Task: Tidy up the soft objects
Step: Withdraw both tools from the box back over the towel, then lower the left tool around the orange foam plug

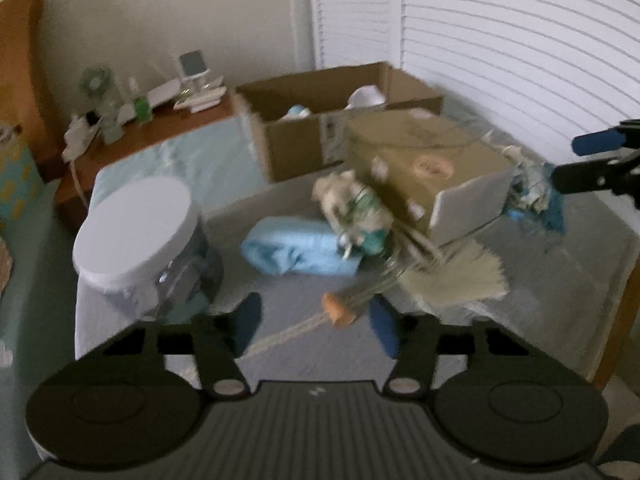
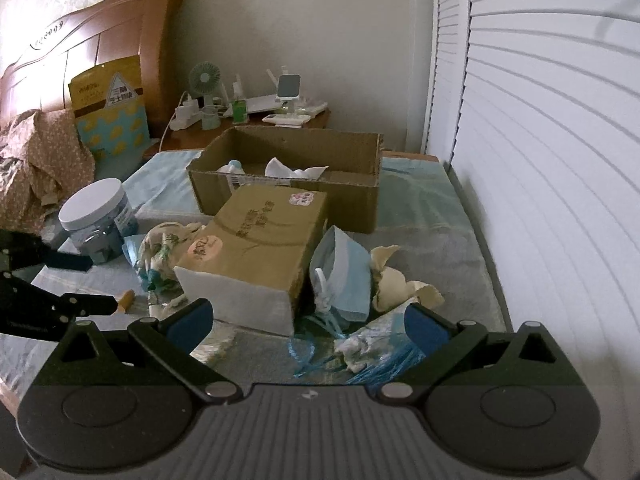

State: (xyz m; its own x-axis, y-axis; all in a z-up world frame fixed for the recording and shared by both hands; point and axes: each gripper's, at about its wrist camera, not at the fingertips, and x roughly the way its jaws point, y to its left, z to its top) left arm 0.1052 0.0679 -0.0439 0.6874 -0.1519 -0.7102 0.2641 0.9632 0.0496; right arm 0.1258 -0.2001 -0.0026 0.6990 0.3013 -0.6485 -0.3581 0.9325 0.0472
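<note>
Left wrist view: left gripper (image 1: 320, 322) half open around orange-capped bottle (image 1: 360, 300), not squeezing yet; right gripper (image 2: 308, 320) open over cloths (image 2: 360, 348); next, squeeze, lift.

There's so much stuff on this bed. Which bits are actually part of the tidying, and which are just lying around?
Part of the job:
- blue pouch
- cream cloth
- floral bundle
- open cardboard box

Just lying about:
- white-lidded jar
- closed brown box
- desk fan
</note>
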